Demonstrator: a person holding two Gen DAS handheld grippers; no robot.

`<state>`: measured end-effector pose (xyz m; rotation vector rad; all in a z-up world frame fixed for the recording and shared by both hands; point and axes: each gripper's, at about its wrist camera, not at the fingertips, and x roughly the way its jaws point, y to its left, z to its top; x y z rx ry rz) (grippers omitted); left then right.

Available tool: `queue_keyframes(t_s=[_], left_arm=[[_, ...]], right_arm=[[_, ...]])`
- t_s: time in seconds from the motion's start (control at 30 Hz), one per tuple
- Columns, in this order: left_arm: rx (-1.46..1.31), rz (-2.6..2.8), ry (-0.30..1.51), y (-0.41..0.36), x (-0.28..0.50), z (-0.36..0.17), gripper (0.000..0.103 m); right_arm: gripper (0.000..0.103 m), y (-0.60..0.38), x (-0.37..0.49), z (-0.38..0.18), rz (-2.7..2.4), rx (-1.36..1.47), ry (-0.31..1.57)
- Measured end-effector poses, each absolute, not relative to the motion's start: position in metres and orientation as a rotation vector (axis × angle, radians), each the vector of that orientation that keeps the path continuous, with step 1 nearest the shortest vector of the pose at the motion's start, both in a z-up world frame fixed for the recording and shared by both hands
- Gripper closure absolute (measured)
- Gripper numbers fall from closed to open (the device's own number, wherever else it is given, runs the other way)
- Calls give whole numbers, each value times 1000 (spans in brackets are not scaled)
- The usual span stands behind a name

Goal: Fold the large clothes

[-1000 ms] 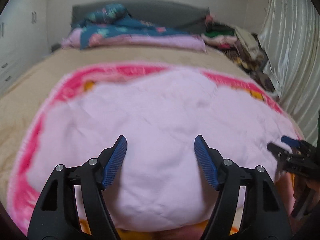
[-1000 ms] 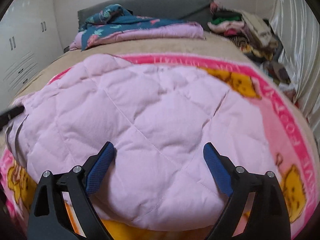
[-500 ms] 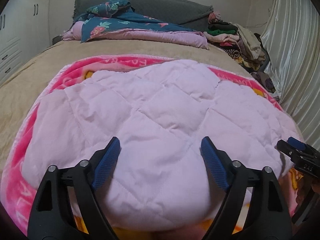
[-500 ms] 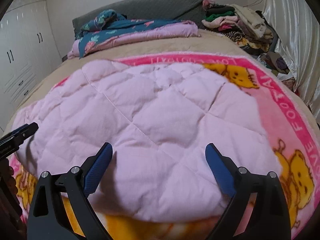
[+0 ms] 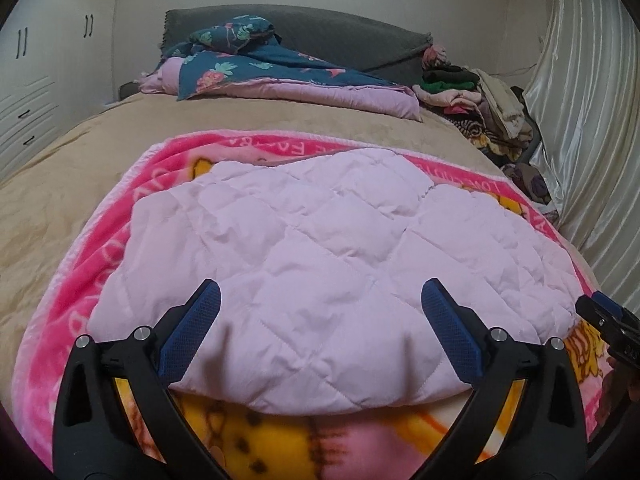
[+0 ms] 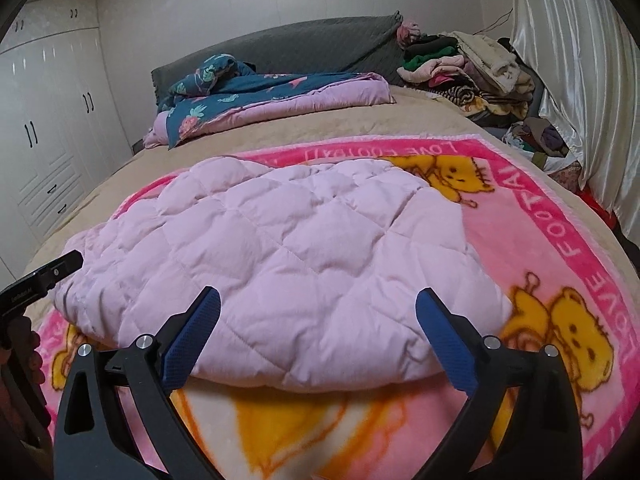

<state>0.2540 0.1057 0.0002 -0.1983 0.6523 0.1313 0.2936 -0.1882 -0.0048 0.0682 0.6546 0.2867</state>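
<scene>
A folded pale pink quilted garment point(image 5: 320, 256) point(image 6: 280, 256) lies on a pink cartoon blanket point(image 5: 80, 280) point(image 6: 560, 264) spread over the bed. My left gripper point(image 5: 322, 296) hovers just before the garment's near edge, its jaws opening wide, with nothing pressed between the blue pads. My right gripper point(image 6: 318, 300) hangs over the near edge too, jaws opening, nothing held. Each gripper's tip shows at the side of the other's view: the right gripper point(image 5: 608, 320) and the left gripper point(image 6: 44, 280).
The bed has a tan cover point(image 5: 52, 184). A blue floral quilt point(image 5: 256, 64) lies by the grey headboard point(image 6: 304, 44). A heap of clothes point(image 6: 460, 68) sits at the far right, by a shiny curtain point(image 5: 592, 120). White wardrobes point(image 6: 48, 120) stand on the left.
Both grippers drew back and up from the garment, so more blanket shows in front. The left jaws spread wider; the right spread slightly.
</scene>
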Motion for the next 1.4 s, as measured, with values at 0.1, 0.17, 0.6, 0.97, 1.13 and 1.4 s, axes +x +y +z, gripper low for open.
queue_keyframes(t_s=[0.1,0.17,0.6,0.97,1.13,1.4], left_arm=[[-191,144,645,105,246,2,9],[-195,147,642,105,242,2,9],[-230,191,659,119,214,-6,9],[-280,235,701,140,210,-20,9],[-298,251,724,147,213,-27,9],[-384,255,744,167,219,-40,9]], right_arm=[[5,-194,285,-3,285,75,644],[5,-198,281,-1,285,80,638],[4,-211,261,-3,274,115,623],[4,-217,261,-20,224,142,663],[4,-219,268,-30,195,155,700],[4,-229,291,-52,159,272,779]])
